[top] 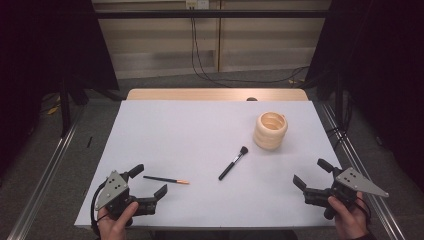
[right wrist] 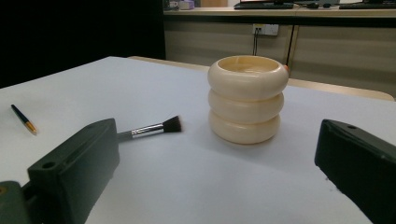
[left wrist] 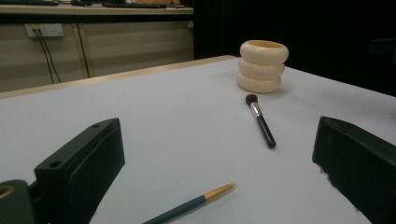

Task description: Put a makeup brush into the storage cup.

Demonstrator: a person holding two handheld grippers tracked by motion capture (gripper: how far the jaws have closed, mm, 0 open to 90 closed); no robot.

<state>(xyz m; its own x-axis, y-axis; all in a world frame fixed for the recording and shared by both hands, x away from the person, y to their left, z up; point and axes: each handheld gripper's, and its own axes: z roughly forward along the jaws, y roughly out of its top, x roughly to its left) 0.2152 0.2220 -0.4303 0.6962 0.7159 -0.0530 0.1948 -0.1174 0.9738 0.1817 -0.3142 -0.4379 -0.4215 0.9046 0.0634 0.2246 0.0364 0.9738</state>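
Thin dark pencil (top: 166, 179), flat, near-left.

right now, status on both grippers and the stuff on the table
Left gripper open, empty, beside the pencil. Right gripper open, empty. Makeup brush lying flat, short of the cream holder. Nothing blocking.

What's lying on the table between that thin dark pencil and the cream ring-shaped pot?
A black-handled makeup brush lies between the thin dark pencil with an orange tip and the cream ribbed pot, touching neither, in the high view.

White table (top: 165, 130), brush (top: 233, 163), pencil (top: 166, 179), ribbed pot (top: 270, 130)
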